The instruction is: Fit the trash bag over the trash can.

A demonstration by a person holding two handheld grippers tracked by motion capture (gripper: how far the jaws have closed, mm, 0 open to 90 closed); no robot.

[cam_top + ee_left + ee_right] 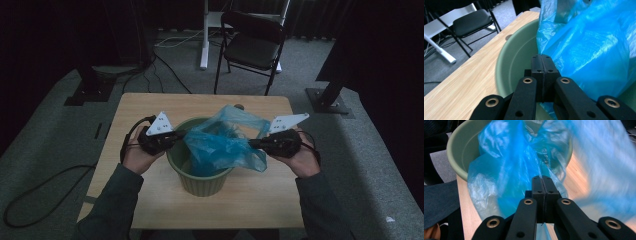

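A thin blue plastic bag (220, 145) hangs partly inside a round green bin (200, 182) at the middle of the wooden table (145, 107). My left gripper (177, 135) is at the bin's left rim, its jaws shut on the bag's left edge. The left gripper view has the closed jaws (541, 58) over the bin's inner wall (516, 60), with the bag (586, 50) spreading to the right. My right gripper (252, 144) is shut on the bag's right side, which drapes over the bin's right rim. Film of the bag (506, 170) gathers into the closed jaws (542, 180) above the bin (461, 142).
A black folding chair (252, 42) and a white stand leg (204, 35) are on the carpet beyond the table's far edge. Cables (45, 190) trail on the floor at left. Bare tabletop lies in front of the bin and at both sides.
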